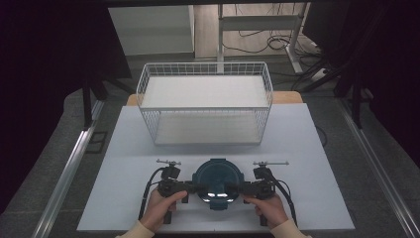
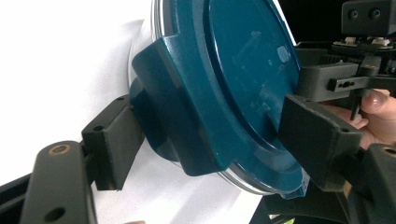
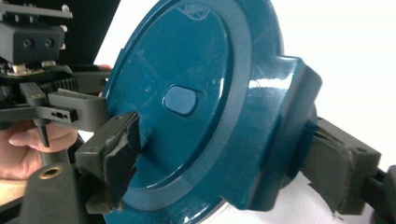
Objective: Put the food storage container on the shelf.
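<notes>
A white desk (image 1: 297, 148) stands on grey floor (image 1: 381, 129); dark curtains (image 1: 44, 59) flank it, cables (image 1: 277, 42) trail behind.

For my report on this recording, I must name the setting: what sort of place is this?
Probably a lab or test room arranged for recording. A white table stands between dark curtains, loose cables lie on the floor behind it, and metal rails run along both sides.

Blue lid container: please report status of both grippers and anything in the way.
Left gripper and right gripper: fingers clamp opposite lid latches. Blue lid container sits on table. Wire basket stands beyond, apart.
</notes>
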A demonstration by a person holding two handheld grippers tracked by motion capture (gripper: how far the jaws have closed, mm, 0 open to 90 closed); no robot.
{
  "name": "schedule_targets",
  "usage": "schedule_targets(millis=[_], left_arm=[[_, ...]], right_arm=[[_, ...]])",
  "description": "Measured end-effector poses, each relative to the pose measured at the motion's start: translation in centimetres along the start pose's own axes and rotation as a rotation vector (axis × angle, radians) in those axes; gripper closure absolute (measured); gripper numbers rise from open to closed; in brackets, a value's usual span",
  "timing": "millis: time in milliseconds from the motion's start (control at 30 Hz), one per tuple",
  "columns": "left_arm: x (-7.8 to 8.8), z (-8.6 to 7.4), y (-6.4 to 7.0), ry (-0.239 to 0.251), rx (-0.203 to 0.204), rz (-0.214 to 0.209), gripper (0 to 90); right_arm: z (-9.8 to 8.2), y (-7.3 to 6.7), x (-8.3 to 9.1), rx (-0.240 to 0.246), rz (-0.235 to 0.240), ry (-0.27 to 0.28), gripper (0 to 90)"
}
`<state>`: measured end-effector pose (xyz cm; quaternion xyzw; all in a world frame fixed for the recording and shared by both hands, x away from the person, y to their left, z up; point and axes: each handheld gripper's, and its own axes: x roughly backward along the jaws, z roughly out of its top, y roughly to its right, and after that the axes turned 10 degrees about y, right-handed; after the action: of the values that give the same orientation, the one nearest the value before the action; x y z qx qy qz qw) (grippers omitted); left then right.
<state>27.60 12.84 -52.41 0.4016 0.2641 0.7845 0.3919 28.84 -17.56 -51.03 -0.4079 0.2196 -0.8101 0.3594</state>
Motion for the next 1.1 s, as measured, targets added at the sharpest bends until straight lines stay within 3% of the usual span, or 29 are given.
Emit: schedule_targets(millis=[167, 633, 767, 867, 1100], left_arm=[[0.3, 0.0, 0.1, 0.005, 0.003, -0.002, 27.9], [1.8, -0.6, 1.3, 0.040, -0.018, -0.023, 42.2], [2.3, -0.7, 1.8, 0.058, -0.045, -0.015, 44.2], [2.9, -0.5, 2.1, 0.081, -0.063, -0.038, 44.5], [3.9, -0.2, 3.6, 0.105, -0.118, -0.047, 45.5]], right_arm=[[0.2, 0.4, 0.6, -0.051, 0.018, 0.012, 27.7], [-0.7, -0.4, 2.4, -0.019, 0.027, 0.065, 35.5], [-0.7, -1.0, 2.6, 0.021, 0.024, 0.082, 36.4], [-0.7, -1.8, 2.9, 0.048, 0.024, 0.096, 36.4], [-0.2, -3.2, 4.1, 0.132, 0.040, 0.137, 36.4]])
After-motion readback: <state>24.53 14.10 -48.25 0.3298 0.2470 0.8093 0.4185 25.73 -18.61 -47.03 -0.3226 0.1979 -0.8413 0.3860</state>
